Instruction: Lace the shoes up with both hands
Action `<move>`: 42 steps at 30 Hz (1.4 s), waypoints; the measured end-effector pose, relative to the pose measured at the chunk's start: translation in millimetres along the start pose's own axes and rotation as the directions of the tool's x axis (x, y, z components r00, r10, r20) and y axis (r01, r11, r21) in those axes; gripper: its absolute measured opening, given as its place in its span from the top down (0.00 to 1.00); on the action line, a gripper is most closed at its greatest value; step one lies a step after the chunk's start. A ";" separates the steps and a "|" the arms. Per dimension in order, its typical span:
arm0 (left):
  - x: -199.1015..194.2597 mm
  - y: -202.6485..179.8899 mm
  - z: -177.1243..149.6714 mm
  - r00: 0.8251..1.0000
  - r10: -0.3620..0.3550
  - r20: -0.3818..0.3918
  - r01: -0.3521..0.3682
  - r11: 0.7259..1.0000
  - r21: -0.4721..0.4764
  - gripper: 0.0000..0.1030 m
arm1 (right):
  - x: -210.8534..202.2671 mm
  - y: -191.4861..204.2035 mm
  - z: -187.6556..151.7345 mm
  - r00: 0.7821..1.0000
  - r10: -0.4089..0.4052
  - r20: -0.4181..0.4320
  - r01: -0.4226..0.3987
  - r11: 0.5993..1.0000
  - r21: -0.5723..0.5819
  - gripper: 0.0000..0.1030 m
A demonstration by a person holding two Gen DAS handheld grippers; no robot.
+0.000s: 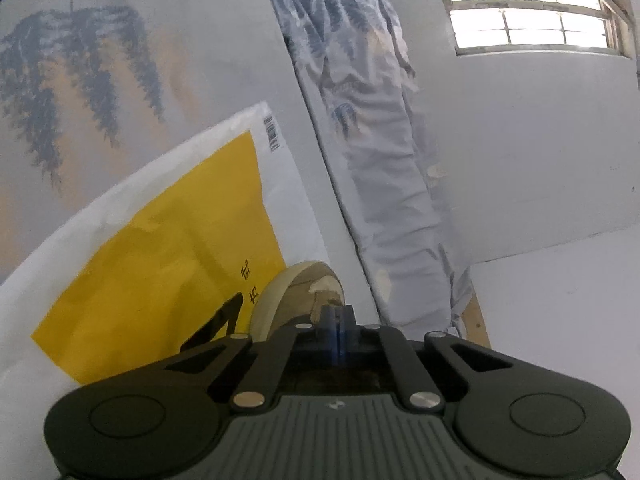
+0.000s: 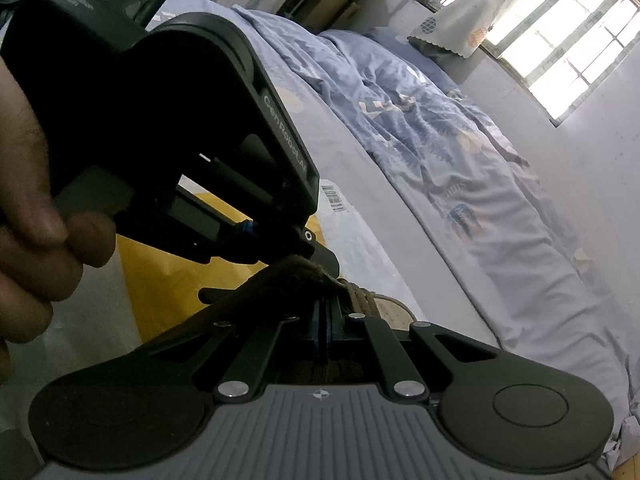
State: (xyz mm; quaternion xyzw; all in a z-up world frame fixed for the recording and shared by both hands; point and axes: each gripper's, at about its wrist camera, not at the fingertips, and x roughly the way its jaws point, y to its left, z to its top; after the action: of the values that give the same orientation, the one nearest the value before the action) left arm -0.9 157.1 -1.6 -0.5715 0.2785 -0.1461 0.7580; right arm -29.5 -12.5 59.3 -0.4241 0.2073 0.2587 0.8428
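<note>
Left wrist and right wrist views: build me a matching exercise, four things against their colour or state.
Things:
1. low tan suede shoe
2. flat plastic bag
3. left claw
4. rumpled bed quilt

Matches:
a. shut
b. pale blue with a darker print
c. white with a yellow panel
d. beige with a cream sole

Pairs: 1-d, 2-c, 3-a, 4-b

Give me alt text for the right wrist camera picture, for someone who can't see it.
The right gripper, jaws shut, sits at a tan shoe on a yellow and white bag. The left gripper, held in a hand, reaches in from the left above the shoe. Behind lies a bed with a rumpled blue quilt below a bright window.
</note>
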 end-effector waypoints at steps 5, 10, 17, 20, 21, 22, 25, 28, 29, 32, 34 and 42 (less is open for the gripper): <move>-21.2 -3.8 8.9 0.990 0.008 0.143 -0.010 1.000 0.017 1.00 | 0.3 -1.3 -1.1 1.000 0.012 0.001 -0.012 1.000 0.008 0.99; -17.2 3.3 12.7 0.994 0.011 0.111 -0.008 1.000 -0.028 1.00 | 0.0 -2.1 -1.7 1.000 0.013 0.000 -0.014 1.000 0.011 0.99; -17.0 4.6 13.4 0.994 0.024 0.103 -0.020 0.999 -0.037 0.63 | -3.0 -2.1 -2.8 1.000 0.012 0.005 -0.012 1.000 0.026 0.99; -23.7 7.1 16.4 0.991 0.038 0.130 -0.031 0.998 -0.057 0.56 | -8.5 -1.8 -3.7 1.000 0.011 0.012 -0.012 0.999 0.044 0.96; -24.6 7.8 16.9 0.990 0.044 0.131 -0.036 0.997 -0.063 0.55 | -12.3 -0.7 -4.4 1.000 0.012 0.013 -0.012 0.998 0.054 0.93; -25.4 7.8 16.3 0.991 0.047 0.127 -0.039 0.997 -0.066 0.55 | -15.8 -1.0 -4.8 1.000 0.014 0.014 -0.015 0.997 0.069 0.91; -27.0 7.3 10.7 0.993 0.049 0.109 -0.042 0.997 -0.067 0.55 | -28.4 -4.4 -5.7 1.000 0.005 0.021 -0.008 0.992 0.125 0.73; -25.9 4.9 3.4 0.995 0.035 0.093 -0.030 0.998 -0.056 0.55 | -43.0 -10.2 -7.9 0.998 -0.046 0.031 0.039 0.980 0.195 0.69; -24.7 3.5 1.2 0.996 0.027 0.088 -0.023 0.998 -0.050 0.55 | -47.9 -13.3 -9.2 0.997 -0.068 0.032 0.059 0.972 0.226 0.69; -18.2 -1.8 -3.2 0.997 0.002 0.075 0.001 0.999 -0.038 0.55 | -60.9 -20.3 -18.9 0.991 -0.131 0.011 0.120 0.934 0.335 0.68; -12.4 -4.3 -4.6 0.998 -0.004 0.070 0.006 0.999 -0.036 0.55 | -69.5 -24.6 -26.6 0.986 -0.166 -0.013 0.157 0.900 0.406 0.64; -3.8 -7.7 -12.5 0.998 0.013 0.063 -0.010 0.999 -0.043 0.57 | -91.0 -15.9 -43.4 0.987 -0.155 -0.038 0.154 0.870 0.468 0.58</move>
State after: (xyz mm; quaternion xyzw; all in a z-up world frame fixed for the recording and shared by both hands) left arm -10.6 146.9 4.3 -0.5901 0.2609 -0.1176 0.7549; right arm -96.3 -80.0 96.6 -0.2225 0.2291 0.1327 0.9383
